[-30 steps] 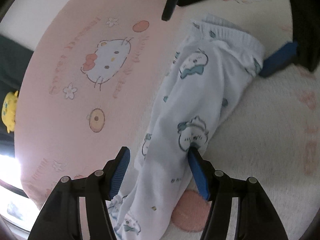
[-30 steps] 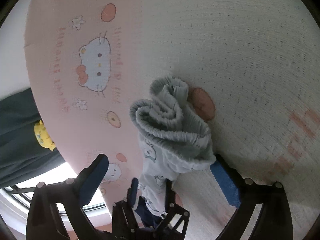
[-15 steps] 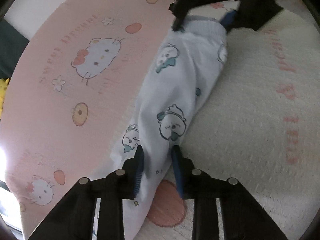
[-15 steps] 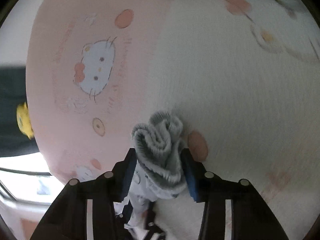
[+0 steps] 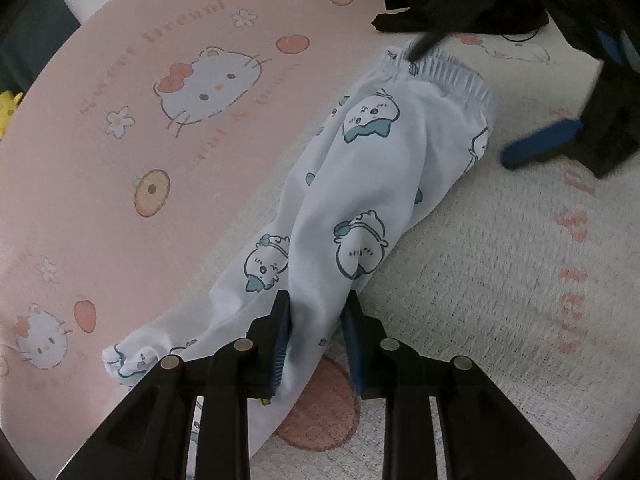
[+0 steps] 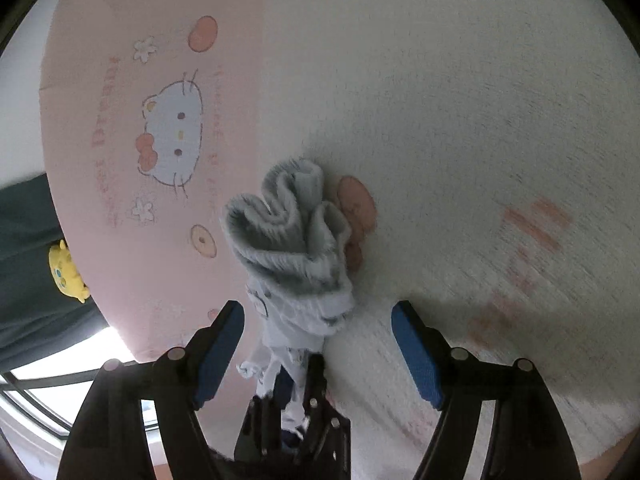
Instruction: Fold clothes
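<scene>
A: Lower centre, why is the left gripper (image 5: 314, 334) clamped on the trousers (image 5: 360, 184)?
B: To pin the leg end. Upper right, the right gripper (image 6: 318, 344) is opening around the bunched waistband (image 6: 288, 224), not gripping it.

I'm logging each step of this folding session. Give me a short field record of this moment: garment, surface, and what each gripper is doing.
garment: small white printed pants, lying stretched out, elastic waistband bunched
surface: pink and cream cartoon-cat blanket
left gripper: jaws shut on the pants near the leg end
right gripper: jaws opening, waistband end between them, pads not pressing on it
background: yellow plush toy beside the blanket's edge
</scene>
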